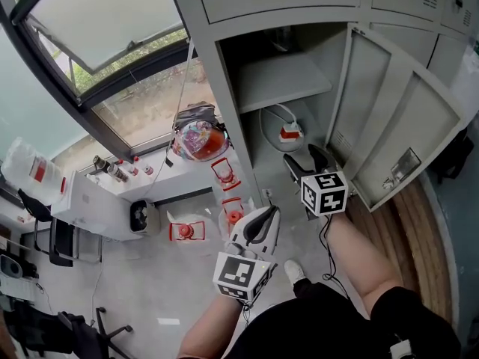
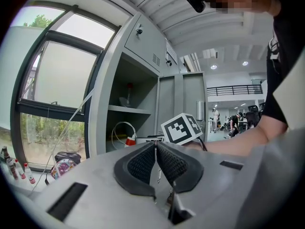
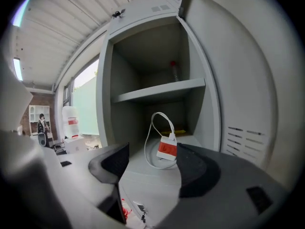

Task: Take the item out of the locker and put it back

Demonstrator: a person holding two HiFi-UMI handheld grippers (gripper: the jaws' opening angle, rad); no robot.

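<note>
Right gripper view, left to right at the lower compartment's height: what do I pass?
White container with red label → locker's left side wall → red-and-white item with its white cable → open locker door.

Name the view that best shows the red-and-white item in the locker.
The right gripper view: the red-and-white item sits near centre, unblocked, its white cable loop plain. The head view shows the item small, from above. The left gripper view shows the item tiny and far off.
</note>
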